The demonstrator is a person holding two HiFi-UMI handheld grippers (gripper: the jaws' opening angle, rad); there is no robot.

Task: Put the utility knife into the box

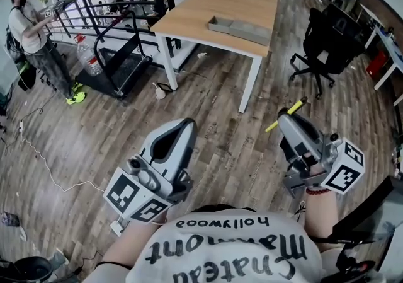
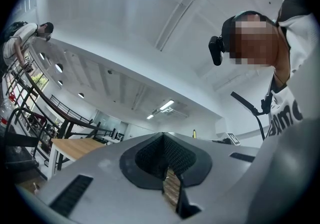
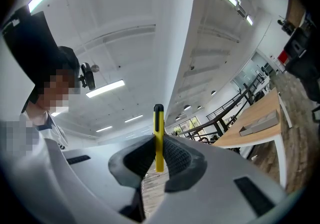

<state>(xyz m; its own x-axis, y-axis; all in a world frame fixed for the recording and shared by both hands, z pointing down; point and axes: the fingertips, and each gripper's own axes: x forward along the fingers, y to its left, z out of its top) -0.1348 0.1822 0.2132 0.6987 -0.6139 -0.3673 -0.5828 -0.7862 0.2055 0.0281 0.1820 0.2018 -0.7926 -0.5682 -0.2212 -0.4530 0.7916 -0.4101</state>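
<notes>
Right hand-held gripper point(image 1: 286, 123) clamps yellow utility knife point(image 3: 158, 138) mid-handle, well apart from box point(image 1: 239, 28); box sits on counter point(image 1: 208, 4); left hand-held gripper point(image 2: 164, 160) closed, empty, also far from box. Advice: approach box, grip firm, lower knife flat inside before releasing.
</notes>
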